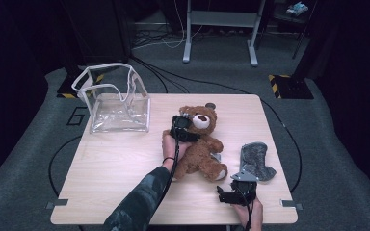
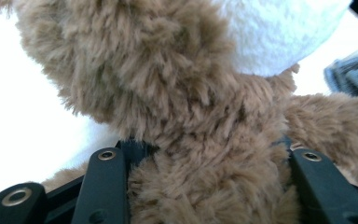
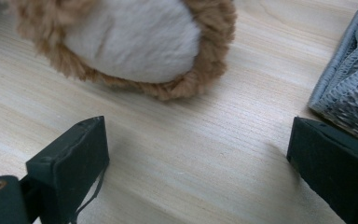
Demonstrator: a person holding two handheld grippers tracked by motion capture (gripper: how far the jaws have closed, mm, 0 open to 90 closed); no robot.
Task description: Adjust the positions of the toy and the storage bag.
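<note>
Pinching the teddy bear (image 2: 182,116) at its neck, the left claw (image 2: 205,186) grips fur between its jaws.

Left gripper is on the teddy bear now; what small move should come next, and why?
Probably lift the teddy bear slightly: the left gripper has fur packed between its jaws at the neck, and the clear bag stands open nearby. The right gripper sits open.

You face a light wood tabletop (image 1: 115,168) on grey carpet (image 1: 24,159), cables (image 1: 173,79) trailing across it, a grey metal frame (image 1: 221,21) behind, the room's edges dark.
</note>
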